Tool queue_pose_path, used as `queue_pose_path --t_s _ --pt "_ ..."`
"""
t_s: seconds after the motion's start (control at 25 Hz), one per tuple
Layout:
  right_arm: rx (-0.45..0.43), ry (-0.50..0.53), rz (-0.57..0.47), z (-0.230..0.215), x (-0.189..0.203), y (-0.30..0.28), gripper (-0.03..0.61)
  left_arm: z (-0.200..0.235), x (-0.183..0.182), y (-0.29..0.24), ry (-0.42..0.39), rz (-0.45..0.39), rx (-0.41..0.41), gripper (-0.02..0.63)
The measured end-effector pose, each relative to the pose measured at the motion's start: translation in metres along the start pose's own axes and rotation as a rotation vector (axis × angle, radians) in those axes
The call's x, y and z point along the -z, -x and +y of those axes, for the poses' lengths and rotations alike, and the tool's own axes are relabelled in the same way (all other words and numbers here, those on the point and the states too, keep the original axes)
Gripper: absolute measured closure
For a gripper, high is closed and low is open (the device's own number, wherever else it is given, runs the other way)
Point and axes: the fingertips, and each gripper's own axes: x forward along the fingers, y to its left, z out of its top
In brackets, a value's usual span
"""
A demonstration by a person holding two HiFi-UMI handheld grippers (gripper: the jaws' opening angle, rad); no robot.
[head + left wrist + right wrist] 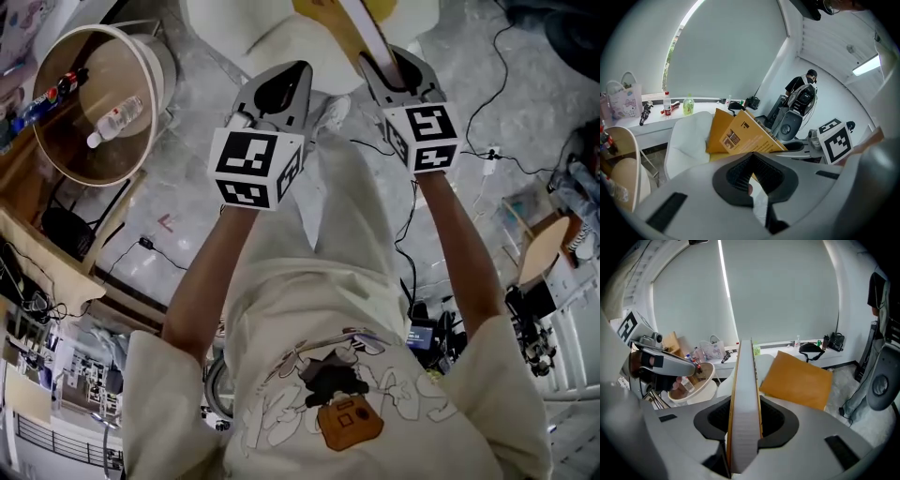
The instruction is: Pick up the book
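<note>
Right gripper (pixel 745 427) pinches the yellow book (pixel 744 380) edge-on; left gripper (pixel 752 157), near it, has jaws pressed together.

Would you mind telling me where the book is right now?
The book stands edge-on, gripped in the right claw, above the white chair, just left of the orange cushion in the right gripper view.

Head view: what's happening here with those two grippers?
A person works two handheld grippers. The right gripper is clamped on a thin yellow-covered book, held edge-on above a white cushioned seat. The left gripper is shut and empty beside it. The book is already off the seat.
</note>
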Motion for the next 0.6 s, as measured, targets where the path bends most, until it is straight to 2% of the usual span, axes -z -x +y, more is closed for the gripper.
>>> queue_pose_path --t_s 0.24,0.4,0.6 --pt "0.001 -0.070 -0.049 0.002 -0.023 0.046 0.422 -0.026 -0.021 0.022 -0.019 -0.013 0.010 0.607" --pt "-0.025 -0.155 -0.090 0.001 -0.038 0.082 0.422 -0.051 -0.036 0.033 -0.033 -0.023 0.018 0.607" --pt "-0.049 -0.204 -0.167 -0.005 -0.067 0.126 0.422 -0.080 -0.066 0.046 -0.063 -0.066 0.028 0.607"
